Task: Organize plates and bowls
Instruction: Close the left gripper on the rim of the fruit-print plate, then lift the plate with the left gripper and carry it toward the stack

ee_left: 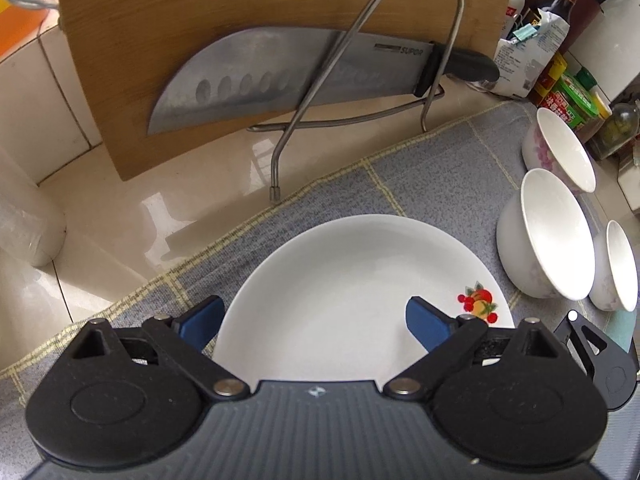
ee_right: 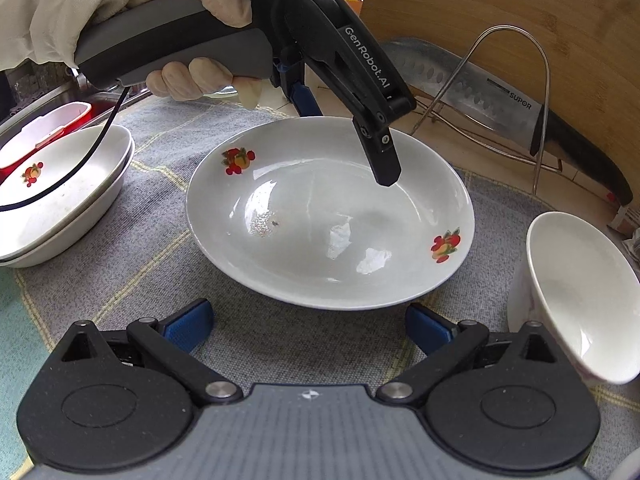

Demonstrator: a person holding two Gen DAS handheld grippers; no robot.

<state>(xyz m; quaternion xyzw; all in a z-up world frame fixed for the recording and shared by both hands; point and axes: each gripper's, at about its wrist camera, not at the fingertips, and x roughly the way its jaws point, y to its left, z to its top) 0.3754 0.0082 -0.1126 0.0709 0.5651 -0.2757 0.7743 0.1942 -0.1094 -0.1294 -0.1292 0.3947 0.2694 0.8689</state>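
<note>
My right gripper (ee_right: 308, 326) waits open before the plate (ee_right: 328, 216) on the grey mat (ee_right: 120, 280); beyond, my left gripper (ee_left: 314, 320) straddles its far rim, fingers not yet pinching. Next, I judge: clamp, lift toward the stacked plates (ee_right: 60, 200)

Left tool (ee_left: 314, 322) straddling the white plate's (ee_left: 352, 280) rim, one blue pad outside it, one over the dish, neither visibly pressing. Three white bowls (ee_left: 556, 236) sit on the grey cloth (ee_left: 432, 168) to the right. Behind, a knife (ee_left: 280, 76) rests against the cutting board (ee_left: 200, 0).
</note>
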